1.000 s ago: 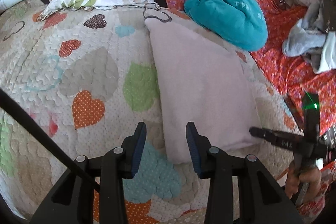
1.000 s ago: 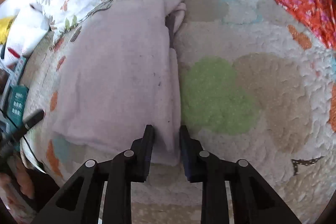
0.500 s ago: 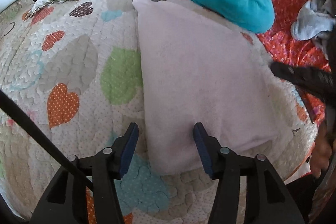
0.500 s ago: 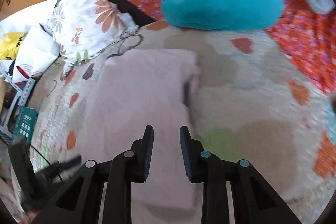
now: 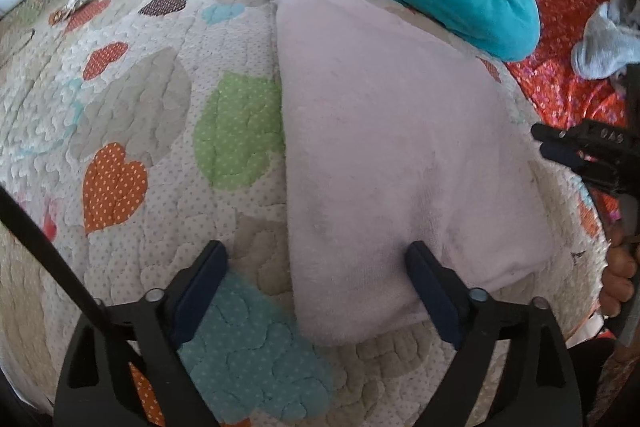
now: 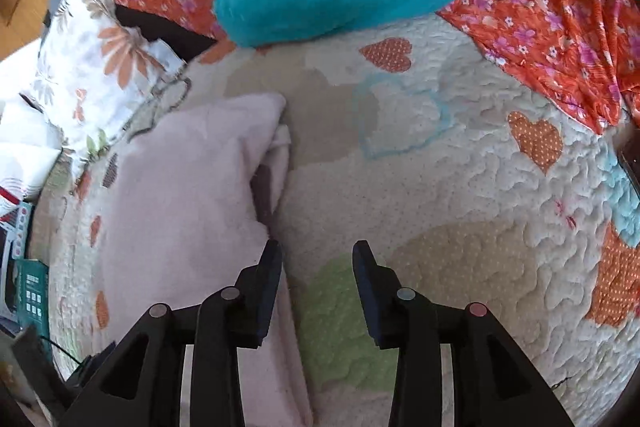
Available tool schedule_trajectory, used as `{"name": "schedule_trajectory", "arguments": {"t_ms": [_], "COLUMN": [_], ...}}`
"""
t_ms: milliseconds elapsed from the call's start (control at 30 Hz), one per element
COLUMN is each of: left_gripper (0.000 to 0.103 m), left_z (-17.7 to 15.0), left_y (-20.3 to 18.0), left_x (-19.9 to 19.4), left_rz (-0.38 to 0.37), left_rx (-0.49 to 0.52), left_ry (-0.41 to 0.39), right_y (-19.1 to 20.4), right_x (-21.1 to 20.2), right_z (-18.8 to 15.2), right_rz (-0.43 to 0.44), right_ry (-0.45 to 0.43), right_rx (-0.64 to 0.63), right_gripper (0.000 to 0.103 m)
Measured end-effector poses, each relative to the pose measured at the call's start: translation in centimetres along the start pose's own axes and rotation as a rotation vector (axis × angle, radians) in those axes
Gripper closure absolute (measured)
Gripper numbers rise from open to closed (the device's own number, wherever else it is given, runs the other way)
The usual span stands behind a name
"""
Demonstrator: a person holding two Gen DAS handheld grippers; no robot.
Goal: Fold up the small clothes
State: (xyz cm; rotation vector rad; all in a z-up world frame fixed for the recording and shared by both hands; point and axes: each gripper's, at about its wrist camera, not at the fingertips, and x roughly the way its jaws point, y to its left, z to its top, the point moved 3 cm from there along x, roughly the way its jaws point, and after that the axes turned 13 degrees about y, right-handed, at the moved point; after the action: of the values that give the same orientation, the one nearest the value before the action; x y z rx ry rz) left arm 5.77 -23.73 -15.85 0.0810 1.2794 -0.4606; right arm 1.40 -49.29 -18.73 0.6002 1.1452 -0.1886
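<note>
Now folded pink cloth [image 5: 400, 147] flat on quilt [image 5: 140, 115]; both grippers empty.

Left gripper [image 5: 316, 259] fills the lower frame, jaws spread wide; right gripper [image 6: 317, 259], lower centre, is parted too, and appears again at right edge

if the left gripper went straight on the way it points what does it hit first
Most likely the pale pink folded cloth: the open left gripper straddles its near left edge. Depth is unclear, so it might touch the heart-print quilt first.
</note>
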Motion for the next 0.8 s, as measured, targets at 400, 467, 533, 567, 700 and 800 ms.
{"name": "schedule_trajectory", "arguments": {"t_ms": [400,467,533,567,700,800], "left_gripper": [0.000,0.000,0.000,0.000,0.000,0.000], "left_z": [0.0,0.0,0.1,0.1,-0.2,-0.3], "left_y": [0.0,-0.2,-0.1,0.1,0.8,1.1], "left_x": [0.8,0.8,0.3,-0.3,-3.5,-5.4], "left_rz": [0.006,0.005,0.004,0.004,0.038,0.111], "left_rx": [-0.005,0.008,-0.004,-0.023,-0.051,-0.050], "left_ry": [-0.049,-0.032,-0.025,-0.039,-0.146,-0.233], "right_y": [6.5,6.8,7.0,7.2,8.1,9.3], "right_x": [-0.4,-0.4,-0.3,-0.2,-0.3,-0.5], "right_z": [0.0,-0.1,0.0,0.0,-0.2,-0.9], "right_rz": [-0.051,-0.054,-0.042,-0.038,-0.050,-0.083], "right_ry": [-0.079,-0.086,-0.083,-0.082,-0.105,-0.132], "right_rx": [-0.206,-0.208,-0.205,-0.208,-0.246,-0.309], "right_gripper": [0.050,0.050,0.050,0.050,0.050,0.050]}}
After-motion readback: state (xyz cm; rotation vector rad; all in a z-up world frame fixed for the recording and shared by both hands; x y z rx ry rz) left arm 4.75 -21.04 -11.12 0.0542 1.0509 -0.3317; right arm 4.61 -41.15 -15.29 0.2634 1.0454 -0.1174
